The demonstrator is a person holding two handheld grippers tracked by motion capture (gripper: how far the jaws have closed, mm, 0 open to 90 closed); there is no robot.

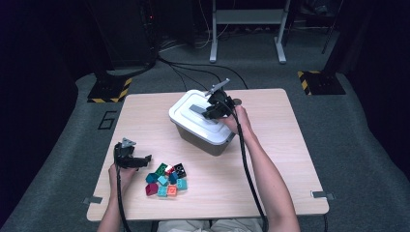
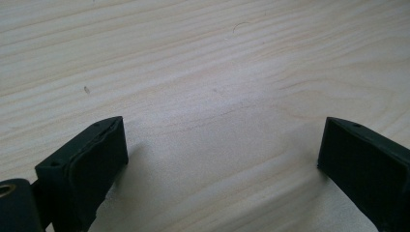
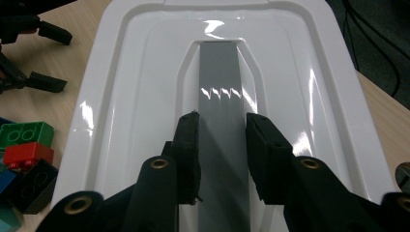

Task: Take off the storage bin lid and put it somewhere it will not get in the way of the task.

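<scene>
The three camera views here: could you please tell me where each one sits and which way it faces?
High view: above the person's side, looking forward and down on the table; both forearms show.
Left gripper view: rides the left gripper, facing bare tabletop; jaws apart.
Right gripper view: rides the right gripper, jaws clamping the grey handle on the white lid.
Shared: high and right views show lid and bricks.

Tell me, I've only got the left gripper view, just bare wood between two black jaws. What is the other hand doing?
Observer: The right tool is shut on the grey handle of a white bin lid.
Operator: Is the lid off yet?
Observer: No, the high view shows it seated on the bin.
Operator: Anything near my tool?
Observer: A cluster of coloured bricks lies on the table just beside the left tool, whose jaws stand open.
</scene>
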